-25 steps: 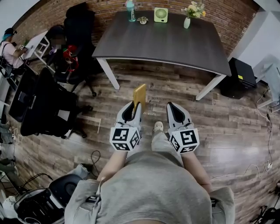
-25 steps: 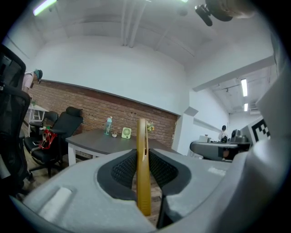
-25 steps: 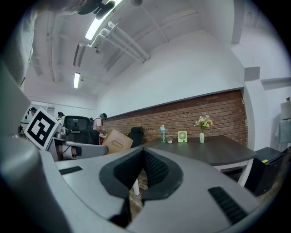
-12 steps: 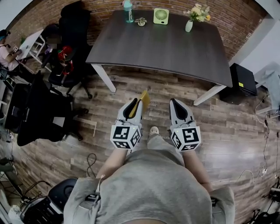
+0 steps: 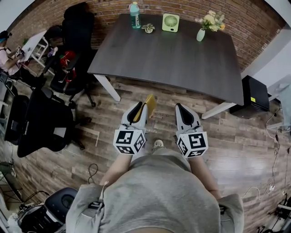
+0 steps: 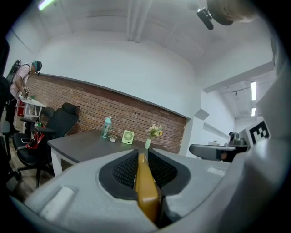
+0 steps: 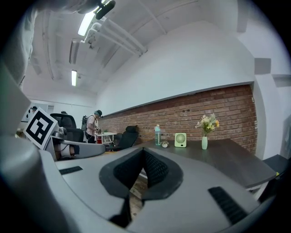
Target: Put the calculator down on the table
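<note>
A thin yellow calculator [image 5: 149, 104] stands on edge between the jaws of my left gripper [image 5: 142, 109], which is shut on it. The left gripper view shows the same yellow calculator [image 6: 145, 189] running up the middle of the closed jaws. My right gripper [image 5: 179, 108] is held beside the left one, shut with nothing in it. Both hang over the wooden floor, short of the dark grey table [image 5: 168, 52], whose near edge lies just ahead. In the right gripper view that table [image 7: 227, 159] stretches away to the right of the right gripper [image 7: 142, 152].
At the table's far edge stand a teal bottle [image 5: 135, 9], a small plant [image 5: 148, 28], a green fan [image 5: 170, 22] and a vase of flowers [image 5: 201, 32]. Black office chairs [image 5: 45, 123] stand at left, a black box [image 5: 253, 93] at right. A person [image 5: 9, 38] sits far left.
The view has moved forward towards the table, which now sits closer and lower in the head view. The calculator stays clamped in the left gripper, tipped slightly further over.
</note>
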The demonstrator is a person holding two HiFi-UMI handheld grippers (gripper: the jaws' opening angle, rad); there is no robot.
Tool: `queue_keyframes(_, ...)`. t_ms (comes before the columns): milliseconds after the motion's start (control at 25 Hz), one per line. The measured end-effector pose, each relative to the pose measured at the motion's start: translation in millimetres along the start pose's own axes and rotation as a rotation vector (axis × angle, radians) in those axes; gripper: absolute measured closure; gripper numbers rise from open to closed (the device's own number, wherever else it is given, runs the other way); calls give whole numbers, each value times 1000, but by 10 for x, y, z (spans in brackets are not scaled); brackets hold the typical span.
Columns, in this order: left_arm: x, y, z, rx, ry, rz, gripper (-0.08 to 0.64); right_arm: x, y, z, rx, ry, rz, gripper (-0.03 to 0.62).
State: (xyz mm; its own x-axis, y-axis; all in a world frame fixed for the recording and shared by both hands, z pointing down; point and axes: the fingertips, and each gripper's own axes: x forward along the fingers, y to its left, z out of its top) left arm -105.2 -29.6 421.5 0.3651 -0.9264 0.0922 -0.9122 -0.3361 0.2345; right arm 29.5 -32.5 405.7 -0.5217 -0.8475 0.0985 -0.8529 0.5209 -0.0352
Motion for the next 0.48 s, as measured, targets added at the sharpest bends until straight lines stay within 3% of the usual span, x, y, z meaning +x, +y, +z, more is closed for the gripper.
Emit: queue_keyframes(480, 786, 57, 145, 0, -23, 42, 486, 593, -610, 85, -6, -13, 50, 591)
